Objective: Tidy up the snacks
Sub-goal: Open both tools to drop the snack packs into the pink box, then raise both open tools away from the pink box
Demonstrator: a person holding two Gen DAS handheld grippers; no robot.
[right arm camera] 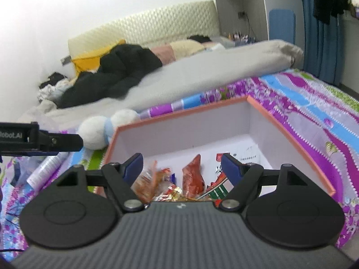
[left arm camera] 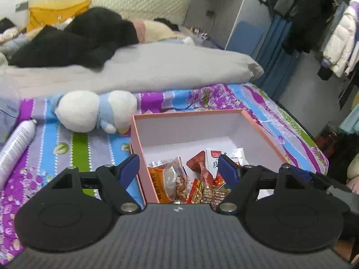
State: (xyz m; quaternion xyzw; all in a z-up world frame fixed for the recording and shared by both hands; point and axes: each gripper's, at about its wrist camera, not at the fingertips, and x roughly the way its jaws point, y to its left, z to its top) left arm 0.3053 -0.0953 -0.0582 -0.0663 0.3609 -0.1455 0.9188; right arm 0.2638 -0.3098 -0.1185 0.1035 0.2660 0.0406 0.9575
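Snacks (left arm camera: 202, 179) lie in the pink box (left arm camera: 264, 132) on the bed's floral sheet (left arm camera: 74, 148) — my left claw (left arm camera: 180, 170) gapes empty over its near wall, my right claw (right arm camera: 181, 168) likewise — both gripping nothing.

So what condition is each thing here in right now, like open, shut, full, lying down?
pink box: lid off, open, partly filled.
snack packets: sealed, piled loose at the near end of the box.
left gripper: open, nothing between its fingers.
right gripper: open, empty, above the snacks.
spray can: lying on its side on the bedsheet.
plush toy: lying beside the box.
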